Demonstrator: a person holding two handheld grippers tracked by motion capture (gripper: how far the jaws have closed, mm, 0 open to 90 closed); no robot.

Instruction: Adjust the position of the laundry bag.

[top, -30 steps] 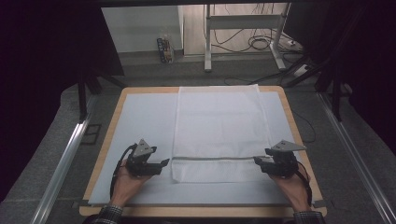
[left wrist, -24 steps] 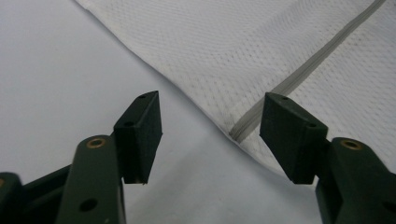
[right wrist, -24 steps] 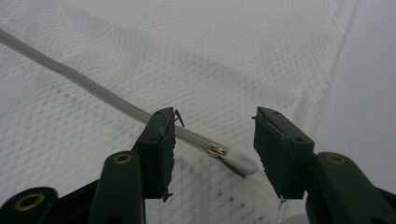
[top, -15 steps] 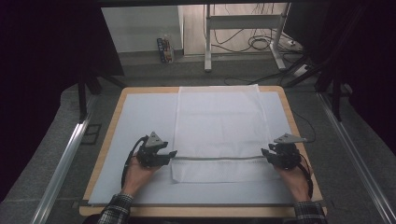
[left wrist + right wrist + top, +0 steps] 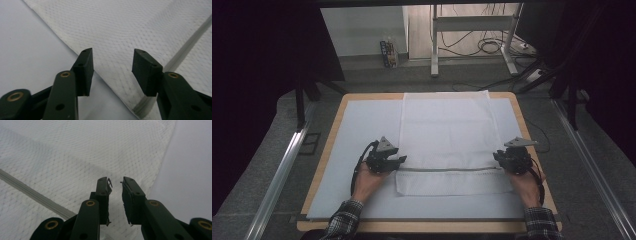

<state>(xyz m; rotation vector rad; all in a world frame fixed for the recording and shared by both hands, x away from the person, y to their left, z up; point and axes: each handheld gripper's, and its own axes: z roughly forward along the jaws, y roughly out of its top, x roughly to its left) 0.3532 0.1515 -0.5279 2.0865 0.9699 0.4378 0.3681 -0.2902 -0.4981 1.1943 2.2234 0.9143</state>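
Both grippers closing at towel edges — left gripper apart, right gripper narrowly apart, nothing pinched. Clamp evenly at stripe, then lift together.

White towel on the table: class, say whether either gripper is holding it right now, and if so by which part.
Neither holds it. The left gripper and right gripper have been closing over the side edges of the white towel, near its grey stripe, pads not yet pinching.

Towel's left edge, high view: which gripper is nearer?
Left. The left gripper is at that edge, the right gripper at the opposite one. Both have just been closing, towel between the jaws.
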